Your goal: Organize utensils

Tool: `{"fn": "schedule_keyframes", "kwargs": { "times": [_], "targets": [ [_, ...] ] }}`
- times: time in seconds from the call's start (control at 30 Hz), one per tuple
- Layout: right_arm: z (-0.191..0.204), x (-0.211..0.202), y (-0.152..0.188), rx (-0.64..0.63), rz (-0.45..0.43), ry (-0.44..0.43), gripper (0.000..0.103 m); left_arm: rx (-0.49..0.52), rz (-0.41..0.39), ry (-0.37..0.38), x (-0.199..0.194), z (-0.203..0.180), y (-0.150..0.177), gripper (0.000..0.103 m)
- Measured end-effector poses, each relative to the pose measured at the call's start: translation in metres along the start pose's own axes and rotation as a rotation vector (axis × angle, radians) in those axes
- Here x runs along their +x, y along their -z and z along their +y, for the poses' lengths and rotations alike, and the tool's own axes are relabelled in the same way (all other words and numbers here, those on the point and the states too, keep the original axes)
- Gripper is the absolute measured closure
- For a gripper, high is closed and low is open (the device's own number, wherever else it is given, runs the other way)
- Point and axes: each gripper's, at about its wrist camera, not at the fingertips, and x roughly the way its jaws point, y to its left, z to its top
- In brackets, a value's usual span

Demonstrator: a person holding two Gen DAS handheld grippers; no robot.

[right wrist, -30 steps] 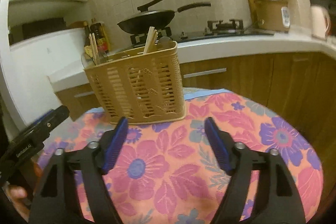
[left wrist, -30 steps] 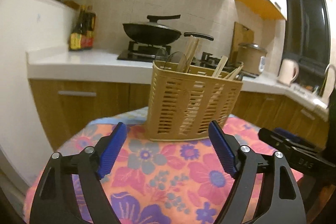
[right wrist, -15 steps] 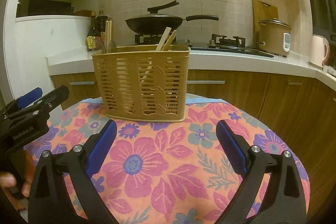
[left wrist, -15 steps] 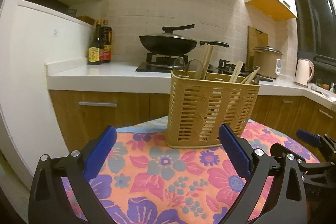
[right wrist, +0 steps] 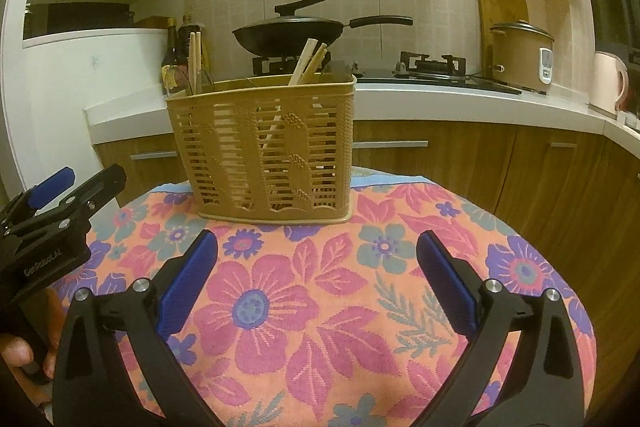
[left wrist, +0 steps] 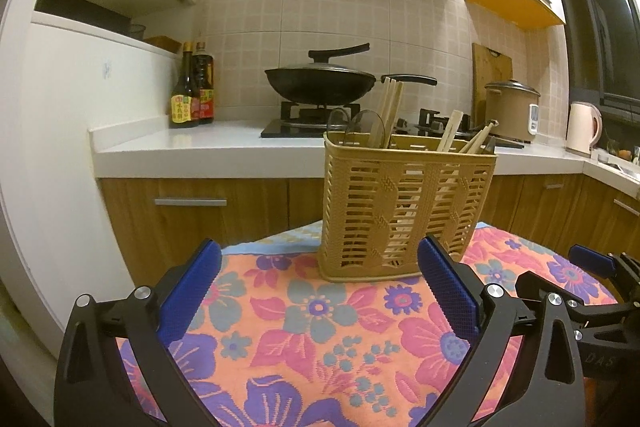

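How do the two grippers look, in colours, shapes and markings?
The left gripper and the right gripper look alike: black angular frames with triangular cut-outs, silver round screws, and blue textured pads. The left one's side carries pale lettering, too small to read surely.

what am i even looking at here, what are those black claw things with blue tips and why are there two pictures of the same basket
Those claws are two hand-held grippers; a person holds one in each hand. Each carries a camera looking along its fingers, so you get two views of one scene. One picture looks out over the left gripper, the other over the right gripper. The blue parts are the gripping pads. Both grippers have just been opening, and nothing is between their pads.

On the floral tablecloth stands a tan slotted utensil basket with chopsticks sticking up out of it. Behind is a kitchen counter with a wok on the stove.
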Motion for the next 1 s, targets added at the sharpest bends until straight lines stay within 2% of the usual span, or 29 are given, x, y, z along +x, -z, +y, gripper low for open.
{"fn": "schedule_keyframes", "kwargs": {
  "times": [1.0],
  "targets": [
    [-0.001,0.004,0.002,0.020,0.034,0.010,0.008,-0.039,0.030,0.012,0.006,0.012,0.001,0.008]
  ]
}}
